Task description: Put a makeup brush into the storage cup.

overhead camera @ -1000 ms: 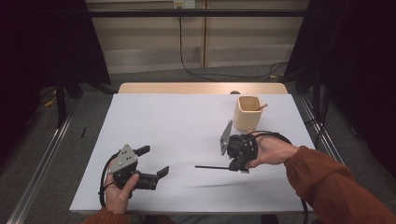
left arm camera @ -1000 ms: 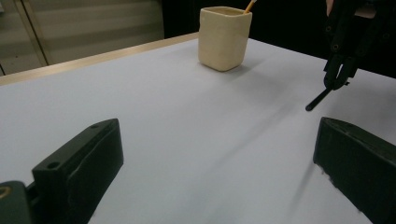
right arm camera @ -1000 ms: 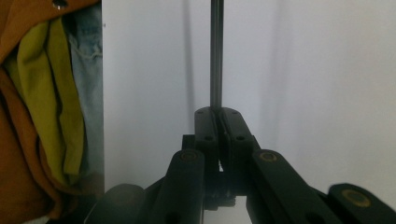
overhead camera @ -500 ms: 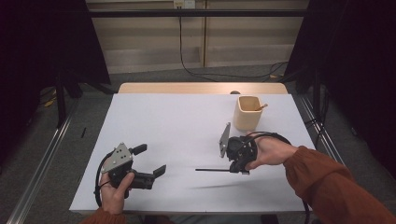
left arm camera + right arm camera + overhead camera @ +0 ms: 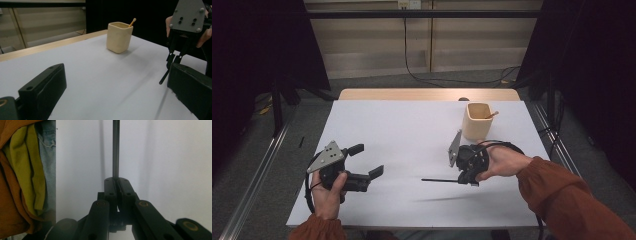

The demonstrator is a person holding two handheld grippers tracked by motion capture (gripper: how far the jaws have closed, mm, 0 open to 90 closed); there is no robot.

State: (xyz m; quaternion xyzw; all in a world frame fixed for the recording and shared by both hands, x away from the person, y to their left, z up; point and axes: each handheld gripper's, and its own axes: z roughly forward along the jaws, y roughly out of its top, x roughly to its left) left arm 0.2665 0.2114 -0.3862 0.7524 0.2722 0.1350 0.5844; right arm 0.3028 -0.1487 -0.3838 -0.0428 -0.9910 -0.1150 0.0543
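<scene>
- A thin black rod [image 5: 439,180] is pinched between the pressed-together jaws of the right gripper [image 5: 468,176]; it is carried level above the white tabletop [image 5: 412,130], w/ its free end pointing to 9 o'clock in the high view.
- Rod's shadow is cast on the tabletop just below it, so the rod is seen to be clear of the surface.
- In the right gripper view the rod [image 5: 115,147] is seen running straight up to 12 o'clock from the closed jaw tips of the right gripper [image 5: 116,180].
- Right gripper is held by the person's right hand [image 5: 504,161], approx. 4 o'clock from table centre; an orange sleeve [image 5: 572,200] is seen behind it.
- A beige cup [image 5: 477,121] is stood upright at 12 o'clock of the right gripper, near but apart; a small wooden stick [image 5: 491,115] is leaned inside it.
- Left gripper [image 5: 367,161] is held at approx. 8 o'clock of the table, well apart from the rod; its jaws are spread wide w/ nothing between them.
- In the left gripper view, cup [image 5: 119,37] is seen at 12 o'clock, right gripper [image 5: 176,58] at 3 o'clock.
</scene>
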